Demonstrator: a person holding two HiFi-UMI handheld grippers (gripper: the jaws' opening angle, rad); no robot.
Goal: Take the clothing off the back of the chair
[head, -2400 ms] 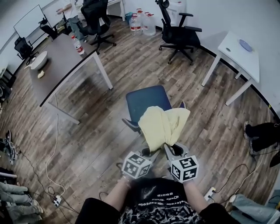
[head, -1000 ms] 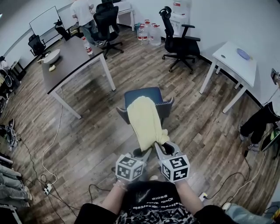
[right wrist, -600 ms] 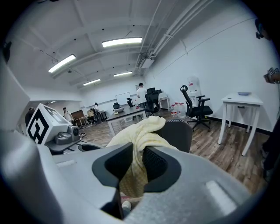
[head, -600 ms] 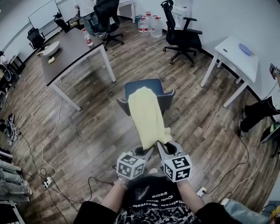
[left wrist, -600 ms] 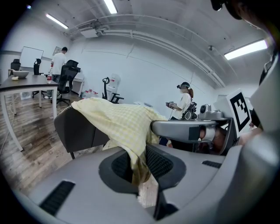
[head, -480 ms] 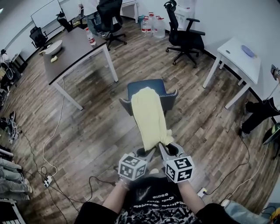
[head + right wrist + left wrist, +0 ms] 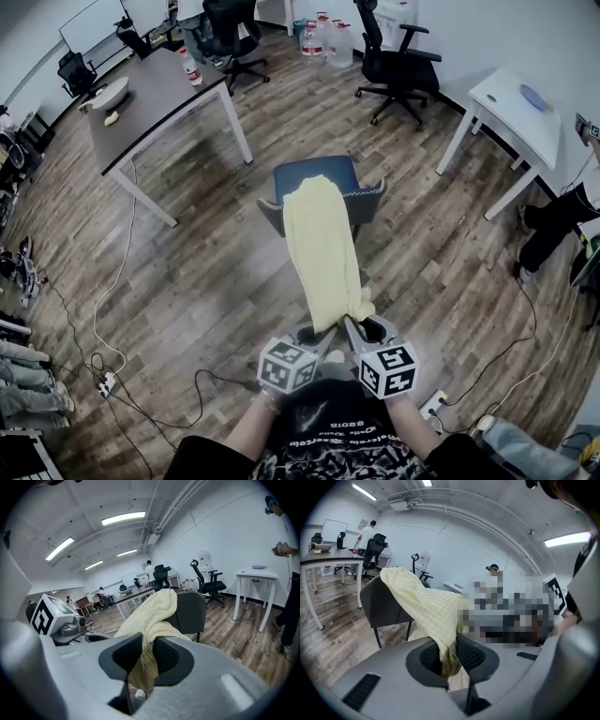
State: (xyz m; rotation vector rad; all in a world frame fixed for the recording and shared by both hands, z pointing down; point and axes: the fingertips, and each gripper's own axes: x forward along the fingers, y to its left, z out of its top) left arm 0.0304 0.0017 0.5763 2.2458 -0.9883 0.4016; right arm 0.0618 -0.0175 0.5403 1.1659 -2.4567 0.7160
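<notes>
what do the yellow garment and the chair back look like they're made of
The yellow garment: thin woven cloth, probably cotton, matte; a fine check shows and it hangs in soft folds. The chair back: dark grey, matte, smooth; hard plastic or tight upholstery, I cannot tell which.
</notes>
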